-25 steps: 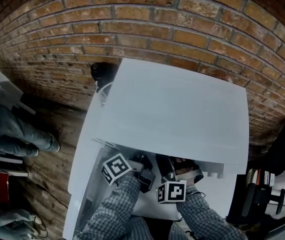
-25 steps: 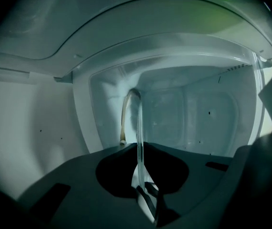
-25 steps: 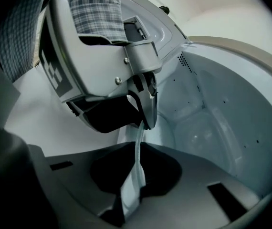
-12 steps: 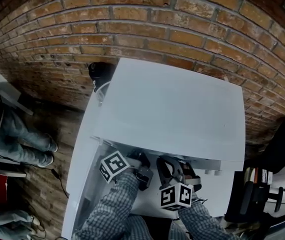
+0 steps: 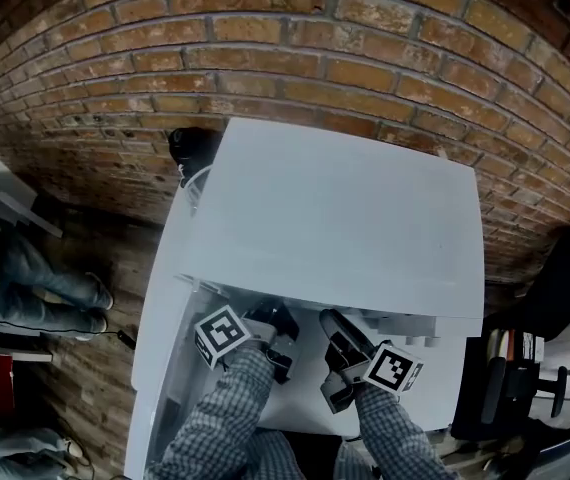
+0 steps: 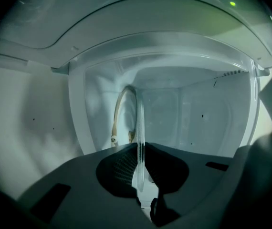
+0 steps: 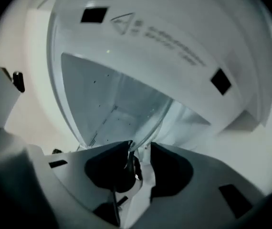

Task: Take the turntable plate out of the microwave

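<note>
The clear glass turntable plate (image 6: 140,123) shows edge-on in the mouth of the white microwave (image 5: 335,218). In the left gripper view my left gripper (image 6: 140,149) is shut on the plate's rim; the roller ring (image 6: 121,109) shows behind it in the cavity. In the right gripper view the plate (image 7: 126,104) runs into my right gripper (image 7: 141,149), whose jaws are opening; the rim lies between them against one pad, with a gap on the other side. In the head view the left gripper (image 5: 280,330) and the right gripper (image 5: 337,330) sit side by side at the oven's front opening.
A brick wall (image 5: 265,58) stands right behind the microwave. A black object (image 5: 191,148) sits at its back left corner. A person's legs (image 5: 35,278) are on the wooden floor at the left. Dark equipment (image 5: 525,368) crowds the right side.
My right gripper has rolled over; its marker cube swung from the middle out to the right and slightly up. The left gripper has stayed where it was.
</note>
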Action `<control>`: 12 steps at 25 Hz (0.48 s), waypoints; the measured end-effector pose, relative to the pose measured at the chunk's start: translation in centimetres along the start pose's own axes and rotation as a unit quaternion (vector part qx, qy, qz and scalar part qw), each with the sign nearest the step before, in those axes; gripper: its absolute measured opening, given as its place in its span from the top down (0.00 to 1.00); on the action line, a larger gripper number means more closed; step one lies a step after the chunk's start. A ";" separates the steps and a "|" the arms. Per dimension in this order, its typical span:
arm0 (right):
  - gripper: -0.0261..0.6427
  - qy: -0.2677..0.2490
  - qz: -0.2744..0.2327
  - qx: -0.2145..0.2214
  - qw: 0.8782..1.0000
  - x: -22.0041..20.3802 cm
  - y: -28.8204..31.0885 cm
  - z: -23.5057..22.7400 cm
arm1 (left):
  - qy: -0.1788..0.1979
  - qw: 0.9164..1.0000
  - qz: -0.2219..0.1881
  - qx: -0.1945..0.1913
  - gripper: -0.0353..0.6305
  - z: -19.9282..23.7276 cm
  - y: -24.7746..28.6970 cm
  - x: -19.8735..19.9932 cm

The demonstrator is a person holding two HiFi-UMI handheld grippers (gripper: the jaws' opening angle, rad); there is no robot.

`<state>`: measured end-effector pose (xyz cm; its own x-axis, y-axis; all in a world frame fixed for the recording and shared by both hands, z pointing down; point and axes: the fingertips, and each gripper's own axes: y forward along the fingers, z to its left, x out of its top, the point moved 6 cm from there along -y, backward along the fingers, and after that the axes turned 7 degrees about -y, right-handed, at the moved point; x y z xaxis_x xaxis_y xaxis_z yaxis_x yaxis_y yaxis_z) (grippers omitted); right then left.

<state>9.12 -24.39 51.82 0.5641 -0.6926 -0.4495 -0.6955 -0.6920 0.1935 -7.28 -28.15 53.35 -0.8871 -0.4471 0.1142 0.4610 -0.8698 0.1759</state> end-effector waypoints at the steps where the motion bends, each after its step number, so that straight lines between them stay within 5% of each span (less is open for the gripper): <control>1: 0.77 0.038 -0.020 0.004 0.999 0.0 -0.2 -0.4 | 0.000 1.000 0.001 0.000 0.90 0.0 -0.1 0.0; 3: 0.77 0.084 -0.058 0.012 0.995 0.5 -0.4 -1.0 | -0.005 1.000 0.002 -0.002 0.90 0.1 -0.3 -0.2; 12: 0.77 0.144 -0.127 0.001 0.981 2.3 1.2 -2.6 | -0.022 1.000 0.003 -0.012 0.89 0.3 -0.7 -0.3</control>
<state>10.81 -27.36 53.29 0.8219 -0.5263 -0.2177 -0.5165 -0.8499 0.1046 -7.32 -27.38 53.51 -0.8819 -0.4441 0.1580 0.4661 -0.8715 0.1524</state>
